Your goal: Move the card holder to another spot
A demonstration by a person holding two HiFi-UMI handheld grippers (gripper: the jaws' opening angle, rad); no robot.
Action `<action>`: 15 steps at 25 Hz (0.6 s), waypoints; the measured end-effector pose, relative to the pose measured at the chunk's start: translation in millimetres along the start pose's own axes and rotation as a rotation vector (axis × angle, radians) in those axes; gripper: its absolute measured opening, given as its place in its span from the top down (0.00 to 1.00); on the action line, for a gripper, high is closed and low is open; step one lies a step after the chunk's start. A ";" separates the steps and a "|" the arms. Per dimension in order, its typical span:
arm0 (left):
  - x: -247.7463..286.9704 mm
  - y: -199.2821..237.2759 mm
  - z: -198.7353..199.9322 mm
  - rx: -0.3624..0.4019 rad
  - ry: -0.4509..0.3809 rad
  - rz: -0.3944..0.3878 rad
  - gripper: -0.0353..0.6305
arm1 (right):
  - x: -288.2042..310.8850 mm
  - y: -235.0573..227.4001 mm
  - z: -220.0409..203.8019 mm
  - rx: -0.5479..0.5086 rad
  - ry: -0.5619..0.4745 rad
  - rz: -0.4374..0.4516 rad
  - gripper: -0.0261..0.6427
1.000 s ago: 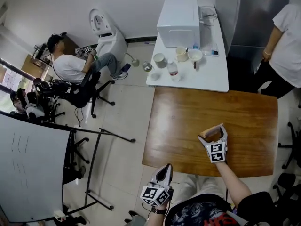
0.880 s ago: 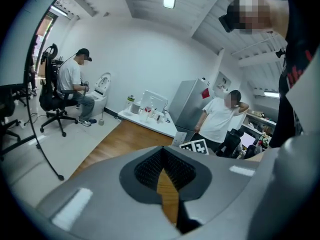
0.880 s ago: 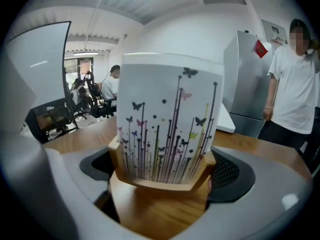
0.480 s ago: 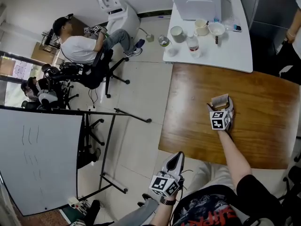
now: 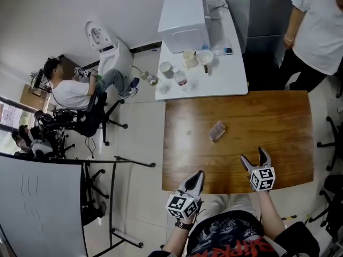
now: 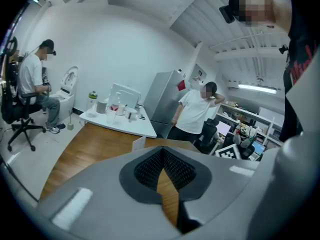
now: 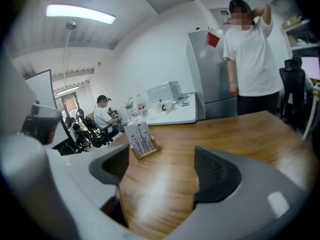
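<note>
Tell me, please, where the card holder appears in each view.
Head view: card holder just right of centre.
Left gripper view: card holder centre, just above the jaws.
Right gripper view: card holder left of centre, beyond the jaws.
Shared landmark: white appliance on the white table.

Beyond my left jaws, only a white corner of the card holder (image 6: 138,143) shows; ahead of my right jaws, its print is too small to read.

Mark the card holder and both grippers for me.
card holder (image 5: 216,131), head view, middle of its card face.
right gripper (image 5: 253,156), head view, midway between its spread fingertips.
left gripper (image 5: 199,174), head view, at its closed fingertips.
</note>
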State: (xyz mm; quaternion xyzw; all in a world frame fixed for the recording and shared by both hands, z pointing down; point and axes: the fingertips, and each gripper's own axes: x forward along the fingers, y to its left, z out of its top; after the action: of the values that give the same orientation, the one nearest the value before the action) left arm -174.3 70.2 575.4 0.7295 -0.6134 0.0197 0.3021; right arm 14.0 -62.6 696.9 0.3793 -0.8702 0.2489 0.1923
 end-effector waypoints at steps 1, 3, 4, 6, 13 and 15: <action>9.5 -9.7 3.6 0.016 0.003 -0.027 0.95 | -27.1 -9.6 8.7 -0.014 -0.016 -0.012 0.41; 35.2 -34.8 15.4 0.052 -0.008 -0.093 0.95 | -78.6 -35.6 39.9 -0.029 -0.094 -0.064 0.62; 51.4 -49.9 23.0 0.071 -0.021 -0.133 0.95 | -102.4 -51.2 59.9 -0.032 -0.151 -0.096 0.76; 73.2 -80.9 35.7 0.099 -0.044 -0.194 0.95 | -145.0 -74.2 92.6 -0.013 -0.259 -0.140 0.94; 80.6 -163.3 34.1 0.135 -0.033 -0.298 0.95 | -222.8 -103.8 128.5 -0.021 -0.389 -0.287 0.94; 81.9 -173.1 30.1 0.148 -0.018 -0.320 0.95 | -231.4 -108.9 129.9 -0.019 -0.402 -0.319 0.94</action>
State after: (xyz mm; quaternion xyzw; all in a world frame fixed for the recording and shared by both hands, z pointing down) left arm -7.4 -4.9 511.5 0.8382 -0.4890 0.0098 0.2412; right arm 225.1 -71.2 502.8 0.5517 -0.8224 0.1267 0.0560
